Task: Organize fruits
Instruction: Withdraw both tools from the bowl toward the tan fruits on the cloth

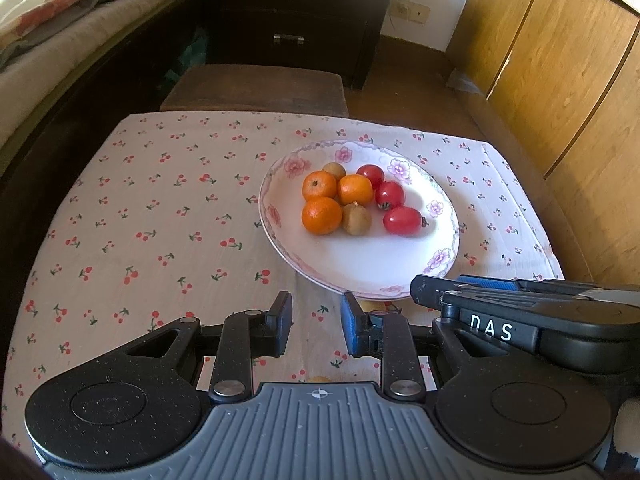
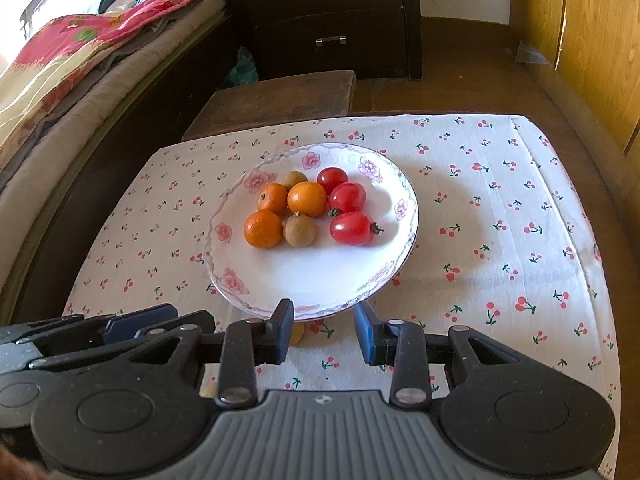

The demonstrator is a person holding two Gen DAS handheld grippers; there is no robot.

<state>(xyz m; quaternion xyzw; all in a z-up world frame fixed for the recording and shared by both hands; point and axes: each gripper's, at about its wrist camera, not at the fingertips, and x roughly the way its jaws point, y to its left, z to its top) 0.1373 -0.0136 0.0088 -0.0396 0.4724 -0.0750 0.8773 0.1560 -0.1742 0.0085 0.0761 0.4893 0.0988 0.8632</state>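
Claws empty; yellowish thing [image 2: 297,334], perhaps fruit, clearer from right wrist.

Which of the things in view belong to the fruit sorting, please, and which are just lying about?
Part of the job:
- plate
- three oranges
- three tomatoes
- two brown fruits
- left claw and right claw, both holding nothing

Just lying about:
- cherry-print cloth
- wooden stool
- dark drawers
- bed
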